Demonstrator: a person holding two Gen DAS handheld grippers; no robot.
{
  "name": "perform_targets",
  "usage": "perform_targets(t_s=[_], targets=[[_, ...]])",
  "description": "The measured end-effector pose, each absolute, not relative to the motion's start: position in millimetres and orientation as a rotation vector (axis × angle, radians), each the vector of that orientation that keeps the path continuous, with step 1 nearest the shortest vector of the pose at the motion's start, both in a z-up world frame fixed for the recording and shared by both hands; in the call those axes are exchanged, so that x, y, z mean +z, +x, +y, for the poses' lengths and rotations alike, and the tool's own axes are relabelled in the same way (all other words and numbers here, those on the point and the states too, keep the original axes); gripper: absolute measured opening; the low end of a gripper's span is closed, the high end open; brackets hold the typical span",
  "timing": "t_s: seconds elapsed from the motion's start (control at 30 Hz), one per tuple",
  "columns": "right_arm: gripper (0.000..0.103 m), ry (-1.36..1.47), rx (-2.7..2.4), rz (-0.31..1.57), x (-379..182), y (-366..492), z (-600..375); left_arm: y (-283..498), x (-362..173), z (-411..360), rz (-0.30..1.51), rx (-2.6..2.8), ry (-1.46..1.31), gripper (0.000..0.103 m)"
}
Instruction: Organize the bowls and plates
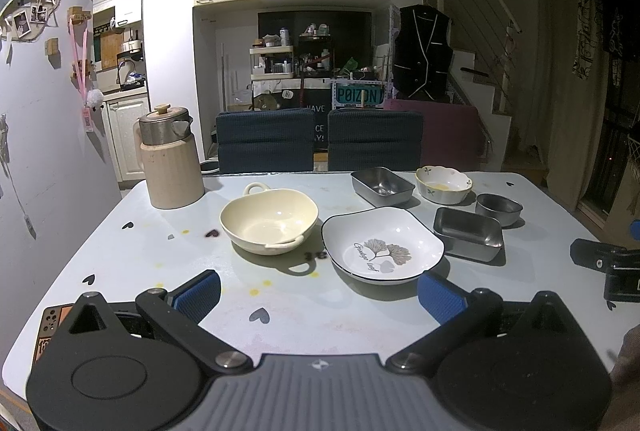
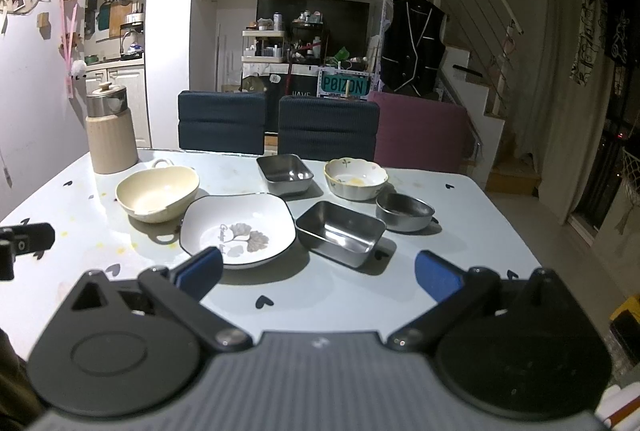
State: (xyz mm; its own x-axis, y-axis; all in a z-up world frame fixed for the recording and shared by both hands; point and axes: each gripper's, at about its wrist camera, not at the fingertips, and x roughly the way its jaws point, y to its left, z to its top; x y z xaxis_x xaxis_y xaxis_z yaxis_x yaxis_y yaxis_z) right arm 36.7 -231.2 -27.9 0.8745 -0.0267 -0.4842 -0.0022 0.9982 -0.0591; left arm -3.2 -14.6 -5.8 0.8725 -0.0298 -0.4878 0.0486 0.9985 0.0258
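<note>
While both tools are held low over the near edge of the desk (image 1: 120, 243), nothing is gripped: left tool (image 1: 320, 291) is spread wide, right tool (image 2: 318, 271) likewise, blue pads (image 2: 434, 275) well apart. White leaf-print plate (image 1: 382, 245) is seen just ahead of the left tool, slightly right of centre; in the right view it lies beside the left pad. Cream handled bowl (image 1: 269, 221) sits left of the plate, nearly touching it. 2 rectangular steel trays are noted: near tray (image 2: 340, 233) just right of the plate, far tray (image 2: 285, 174) behind it. Round steel bowl (image 2: 404, 211) and floral ceramic bowl (image 2: 355, 178) stand at the far right, close together. Beige jug (image 1: 172, 159) stands at the far left corner.
</note>
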Motion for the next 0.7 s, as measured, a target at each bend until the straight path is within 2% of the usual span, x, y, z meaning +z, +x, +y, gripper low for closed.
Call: perform_targets(t_s=[0.7], targets=[[0.103, -0.057, -0.008, 0.523, -29.4, 38.9, -229.3, 1.9, -8.8, -14.8, 0.542, -0.024, 0.041, 0.103]])
